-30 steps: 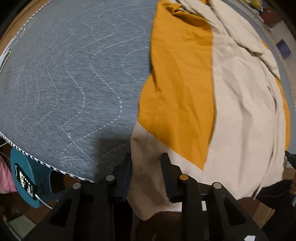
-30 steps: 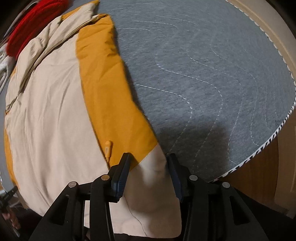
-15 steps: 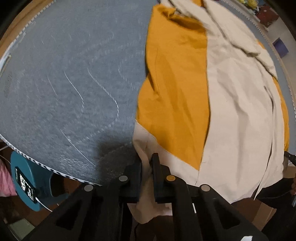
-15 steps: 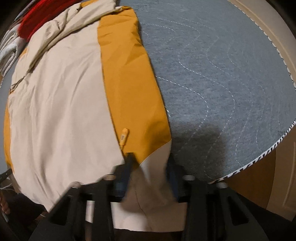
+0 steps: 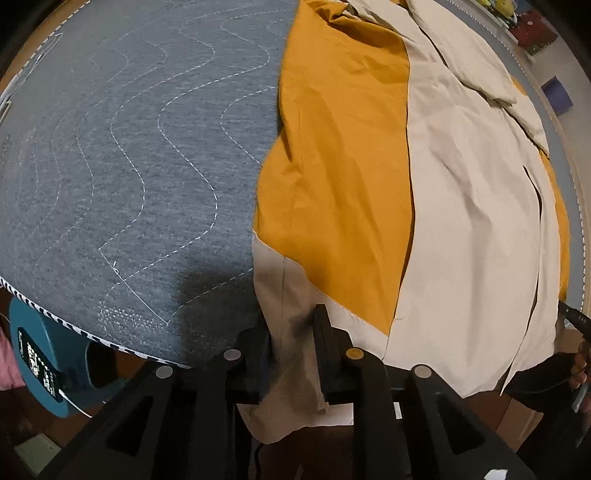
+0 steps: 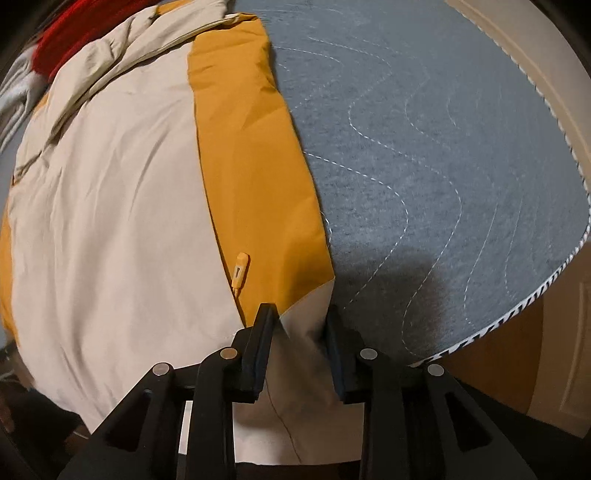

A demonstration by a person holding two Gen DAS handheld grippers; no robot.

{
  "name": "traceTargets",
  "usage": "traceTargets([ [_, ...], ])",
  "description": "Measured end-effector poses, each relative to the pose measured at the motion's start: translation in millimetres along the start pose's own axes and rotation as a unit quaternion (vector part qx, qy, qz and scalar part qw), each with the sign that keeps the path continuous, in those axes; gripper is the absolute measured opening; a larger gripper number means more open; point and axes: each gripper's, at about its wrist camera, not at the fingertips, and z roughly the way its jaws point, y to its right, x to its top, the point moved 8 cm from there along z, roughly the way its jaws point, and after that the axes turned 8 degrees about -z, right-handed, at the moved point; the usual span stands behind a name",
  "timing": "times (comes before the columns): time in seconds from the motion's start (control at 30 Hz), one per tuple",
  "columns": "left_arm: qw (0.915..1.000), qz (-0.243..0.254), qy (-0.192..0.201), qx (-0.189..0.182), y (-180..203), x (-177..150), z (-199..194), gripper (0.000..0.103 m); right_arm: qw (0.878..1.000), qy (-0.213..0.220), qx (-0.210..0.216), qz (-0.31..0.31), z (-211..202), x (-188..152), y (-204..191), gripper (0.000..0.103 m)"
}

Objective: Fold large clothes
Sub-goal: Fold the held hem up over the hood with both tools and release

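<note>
A large beige and mustard-yellow jacket (image 5: pixel 461 221) lies spread flat on a grey quilted mattress (image 5: pixel 129 166). Its beige hem hangs over the near edge. My left gripper (image 5: pixel 293 332) points down at the hem's left corner. Its jaws are opening, and the beige cloth stands loose in the gap between them. In the right wrist view the same jacket (image 6: pixel 110 203) shows a yellow zipper pull (image 6: pixel 239 271). My right gripper (image 6: pixel 297 332) is at the hem's right corner, its jaws opening with beige cloth between the fingers.
The mattress (image 6: pixel 443 147) has a black-and-white striped edge close to both grippers. A teal device (image 5: pixel 40 354) sits below the edge at the left. A red garment (image 6: pixel 70 33) lies past the jacket's far end. A pale bed frame (image 6: pixel 546 74) borders the far right.
Both grippers pinched the beige hem half a second ago and now stand wider apart again. The jacket has shifted a little and lies smoother.
</note>
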Motion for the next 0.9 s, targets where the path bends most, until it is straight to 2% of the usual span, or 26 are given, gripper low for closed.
traceTargets([
  [0.07,0.9999,0.013,0.007,0.005,1,0,-3,0.009,1.0,0.003,0.003,-0.004,-1,-1,-4,0.03],
  [0.1,0.9998,0.017,0.014,0.003,6,-2,-5,0.007,1.0,0.008,0.006,-0.005,-3,-6,-11,0.026],
  [0.13,0.9996,0.02,0.019,0.002,10,-1,-5,0.004,1.0,0.014,0.013,-0.004,-7,-9,-14,0.013],
  [0.23,0.9983,0.034,0.048,-0.009,16,-5,-26,0.002,0.999,0.046,0.027,0.002,-25,-7,-9,0.006],
  [0.37,0.995,0.041,0.082,-0.038,22,-11,-60,0.002,0.993,0.099,0.062,0.01,-65,-4,-15,0.004],
  [0.47,0.9906,0.048,0.102,-0.077,25,-12,-92,0.001,0.985,0.146,0.096,0.004,-103,-2,-20,0.004],
  [0.7,0.9815,0.074,0.124,-0.126,28,-28,-152,0.001,0.966,0.2,0.166,0.015,-172,-1,-17,0.003],
  [0.8,0.9777,0.089,0.128,-0.14,24,-36,-182,0.001,0.96,0.221,0.171,0.006,-198,-3,-14,0.003],
  [0.9,0.9771,0.112,0.134,-0.122,24,-48,-202,0.0,0.956,0.233,0.176,-0.006,-223,-9,-7,0.003],
])
